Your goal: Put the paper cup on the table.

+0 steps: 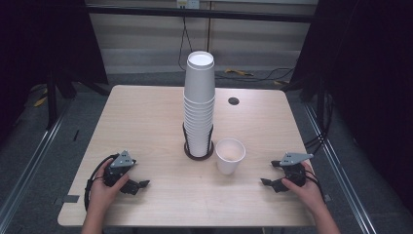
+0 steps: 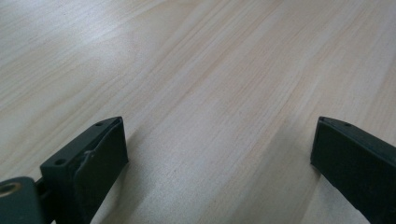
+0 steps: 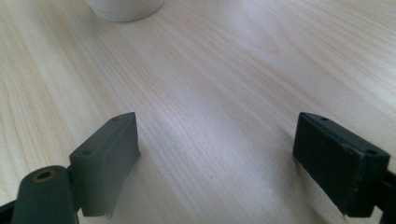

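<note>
White cup stands alone, both grippers empty

Pale wooden table carries a single paper cup at centre frame, just right of the tall cup stack. Left gripper at lower left and right gripper at lower right rest with jaws spread, nothing between them

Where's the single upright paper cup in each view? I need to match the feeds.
High view: single paper cup stands at table centre, just right of the tall cup stack.
Left gripper view: not in it.
Right gripper view: its base sits at the top edge, left of centre.
Shared landmark: the light wood tabletop.
</note>
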